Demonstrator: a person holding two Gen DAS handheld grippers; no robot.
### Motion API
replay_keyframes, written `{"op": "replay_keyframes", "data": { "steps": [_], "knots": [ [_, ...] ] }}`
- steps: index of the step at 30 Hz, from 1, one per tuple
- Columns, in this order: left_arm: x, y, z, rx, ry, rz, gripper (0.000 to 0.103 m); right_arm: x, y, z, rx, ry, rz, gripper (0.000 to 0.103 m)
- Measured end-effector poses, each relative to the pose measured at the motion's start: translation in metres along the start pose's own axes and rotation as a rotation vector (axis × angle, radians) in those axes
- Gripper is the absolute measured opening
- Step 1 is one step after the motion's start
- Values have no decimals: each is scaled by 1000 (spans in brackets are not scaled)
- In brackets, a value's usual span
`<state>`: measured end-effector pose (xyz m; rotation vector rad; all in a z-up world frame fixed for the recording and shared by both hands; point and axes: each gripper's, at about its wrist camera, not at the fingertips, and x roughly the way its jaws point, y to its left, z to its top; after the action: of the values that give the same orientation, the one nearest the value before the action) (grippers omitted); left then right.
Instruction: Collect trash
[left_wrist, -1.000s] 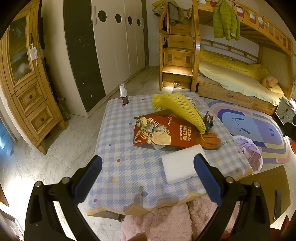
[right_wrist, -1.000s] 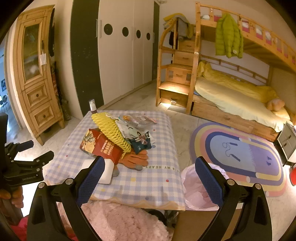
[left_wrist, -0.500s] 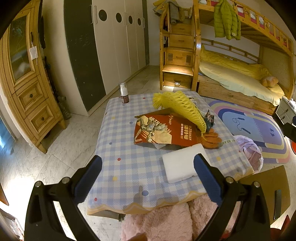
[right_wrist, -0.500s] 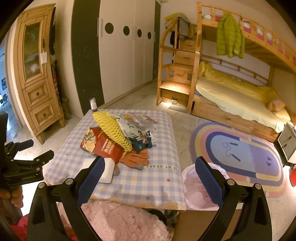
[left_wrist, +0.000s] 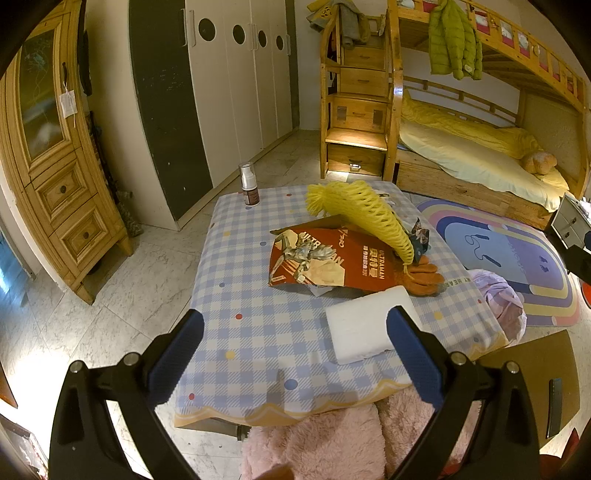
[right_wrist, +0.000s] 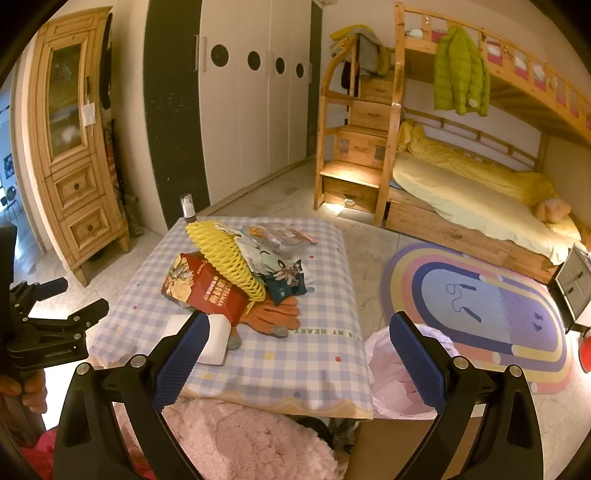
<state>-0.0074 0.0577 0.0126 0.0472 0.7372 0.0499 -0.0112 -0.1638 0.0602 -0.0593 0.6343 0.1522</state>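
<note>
A pile of trash lies on the checked table (left_wrist: 258, 332): a yellow foam net (left_wrist: 365, 218), a red Ultraman box (left_wrist: 332, 262), an orange glove (left_wrist: 424, 277), a white foam block (left_wrist: 365, 332) and wrappers (right_wrist: 277, 254). A pink trash bag (right_wrist: 399, 369) stands open on the floor beside the table's right edge. My left gripper (left_wrist: 295, 358) is open and empty over the table's near edge, with the foam block by its right finger. My right gripper (right_wrist: 295, 358) is open and empty above the near right corner.
A small pump bottle (left_wrist: 249, 184) stands at the table's far left corner. A pink fluffy seat (right_wrist: 240, 439) sits against the near edge. A wooden cabinet (left_wrist: 55, 166) stands left, a bunk bed (left_wrist: 461, 155) and a rug (right_wrist: 480, 306) right.
Both views have shifted very slightly; the table and trash look a touch closer. Nothing was taken hold of or let go.
</note>
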Motion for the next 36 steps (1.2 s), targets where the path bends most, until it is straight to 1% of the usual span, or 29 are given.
{"op": "replay_keyframes", "data": {
  "steps": [7,9,12,15,17,19,20,21,22,24,25,26,28,31,32,33,34,36],
  "knots": [
    [0,0,1,0,0,0,96,1,0,0,0,1,0,97],
    [0,0,1,0,1,1,96,2,-3,10,-1,3,3,97],
    [3,5,-4,-7,8,9,96,4,-4,7,-5,16,18,97],
    [6,9,-7,-12,14,22,96,10,3,6,-44,10,34,97],
    [9,13,-8,-18,16,32,96,23,17,2,-74,18,40,97],
    [11,17,-9,-25,19,38,96,30,21,3,-100,8,44,97],
    [13,20,-7,-28,21,41,96,36,25,5,-158,5,5,97],
    [15,22,-6,-33,23,45,96,40,27,6,-162,-1,8,97],
    [17,24,-6,-36,23,48,96,45,32,9,-218,-30,-23,97],
    [22,28,-4,-41,30,43,96,53,38,14,-225,-65,-17,97],
    [25,30,-2,-47,35,38,96,56,42,18,-228,-98,-15,97],
    [29,33,0,-54,38,35,96,57,45,21,-200,-123,13,97],
    [34,37,2,-66,37,42,96,67,51,25,-194,-130,57,97],
    [42,38,6,-69,37,48,96,85,61,26,-212,-79,39,97],
    [45,37,8,-66,37,53,96,91,60,22,-205,-42,37,97],
    [48,36,9,-61,37,54,96,95,60,24,-200,-32,35,97],
    [50,33,11,-55,33,42,96,99,55,20,-198,-6,47,97],
    [53,26,17,-41,16,4,96,104,50,21,-201,-9,28,97]
  ]
}}
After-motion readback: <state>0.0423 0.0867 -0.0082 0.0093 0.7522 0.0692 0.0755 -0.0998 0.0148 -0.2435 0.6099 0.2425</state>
